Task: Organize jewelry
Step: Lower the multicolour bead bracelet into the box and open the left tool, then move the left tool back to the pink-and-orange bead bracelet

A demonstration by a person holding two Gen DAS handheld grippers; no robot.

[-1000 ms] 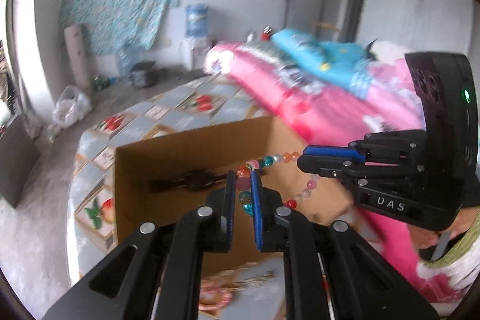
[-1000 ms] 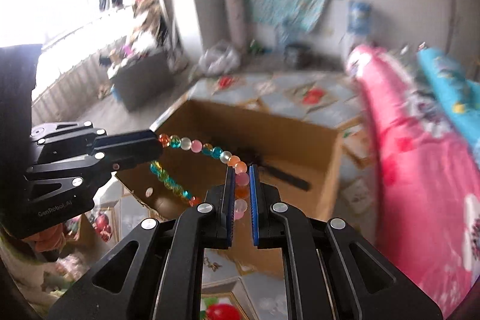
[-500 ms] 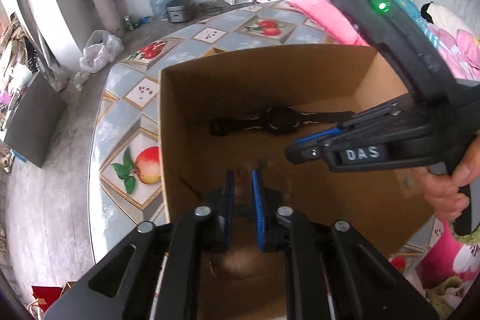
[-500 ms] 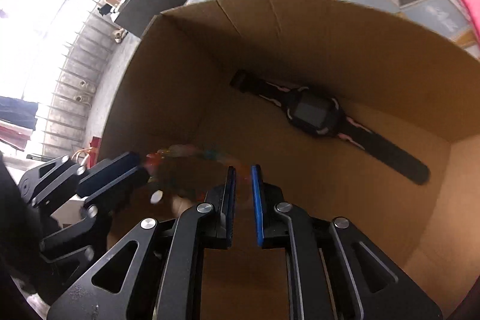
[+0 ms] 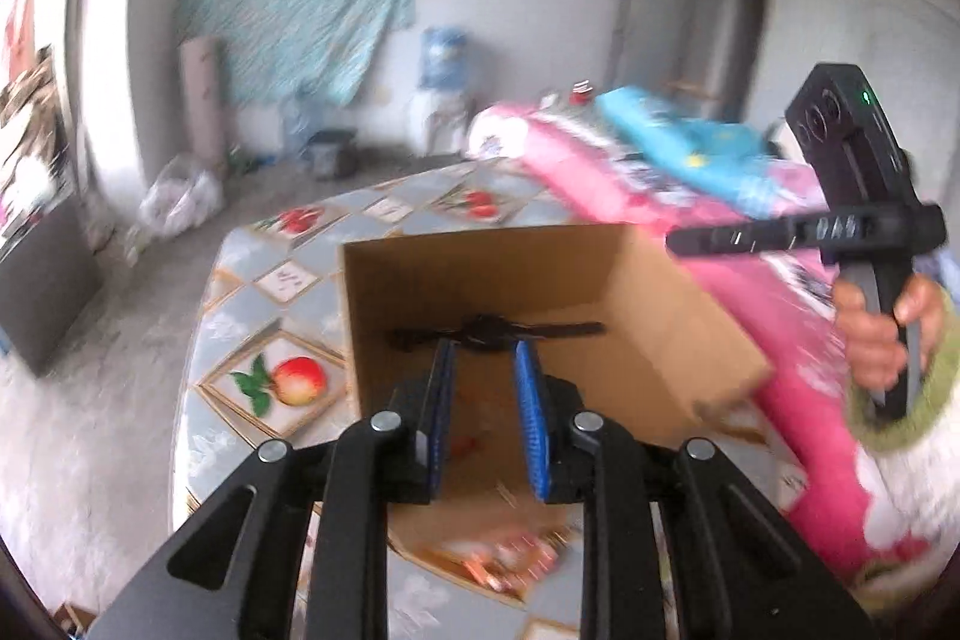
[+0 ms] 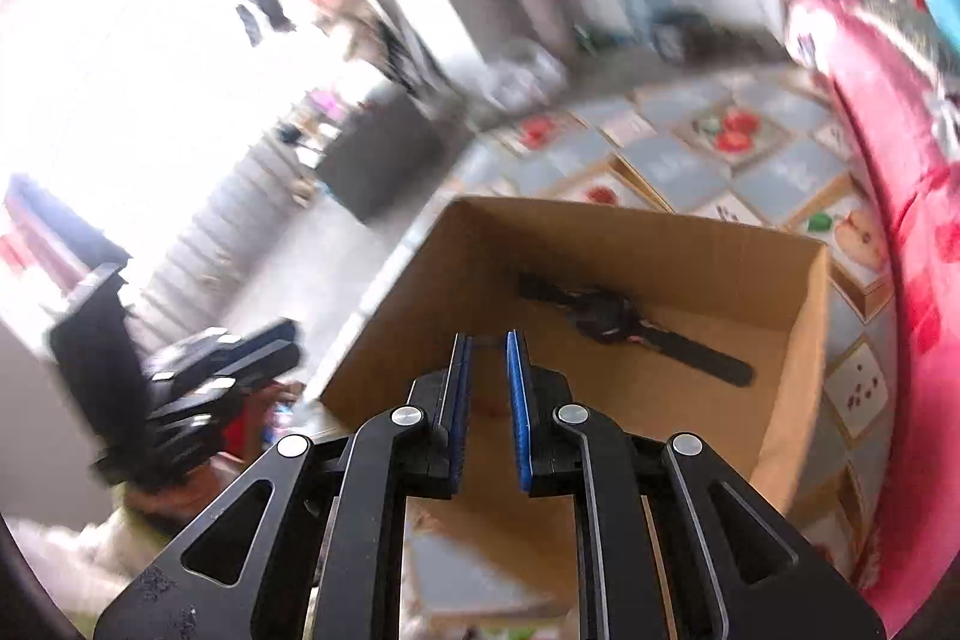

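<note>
An open cardboard box (image 5: 672,316) stands on the tiled table, also in the right wrist view (image 6: 798,340). A black wristwatch (image 5: 498,331) lies on its floor, seen too in the right wrist view (image 6: 624,322). A blurred bit of red bead (image 5: 465,445) shows low in the box between my left fingers. My left gripper (image 5: 485,358) is open and empty above the box's near side. My right gripper (image 6: 486,340) is slightly open and empty above the box; it also shows in the left wrist view (image 5: 678,239), raised to the right.
The table (image 5: 282,280) has a fruit-pattern cloth. A pink quilt and blue bedding (image 5: 660,172) lie to the right of the box. Orange items (image 5: 504,562) lie on the table in front of the box. Floor clutter and a water dispenser (image 5: 441,58) stand far back.
Both grippers let go of the bead bracelet inside the box, opened, and rose up and back out of it. The right gripper has swung away to the right.
</note>
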